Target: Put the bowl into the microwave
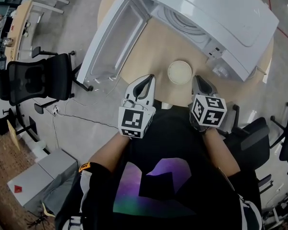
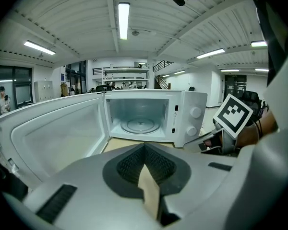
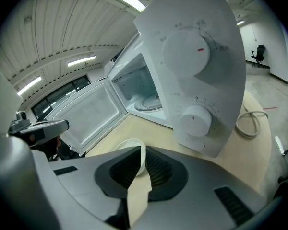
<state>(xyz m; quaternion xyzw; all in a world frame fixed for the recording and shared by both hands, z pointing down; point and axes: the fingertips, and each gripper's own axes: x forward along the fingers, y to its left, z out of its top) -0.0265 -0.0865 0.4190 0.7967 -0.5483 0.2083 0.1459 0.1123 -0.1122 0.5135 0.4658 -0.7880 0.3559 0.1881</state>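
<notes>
A cream bowl (image 1: pixel 180 72) stands upright on the round wooden table (image 1: pixel 156 47), just in front of the white microwave (image 1: pixel 216 13). The microwave's door (image 1: pixel 115 37) is swung wide open to the left. In the left gripper view the empty cavity with its glass turntable (image 2: pixel 140 124) shows. My left gripper (image 1: pixel 143 86) is near the table's front edge, left of the bowl, shut and empty. My right gripper (image 1: pixel 201 84) is to the bowl's right, also shut and empty. In the right gripper view the bowl (image 3: pixel 126 146) peeks just past the jaws, below the control knobs (image 3: pixel 196 120).
A coiled white cable (image 3: pixel 249 123) lies on the table to the right of the microwave. Black office chairs (image 1: pixel 36 80) stand to the left and others (image 1: pixel 259 138) to the right. A grey box (image 1: pixel 43 181) sits on the floor at lower left.
</notes>
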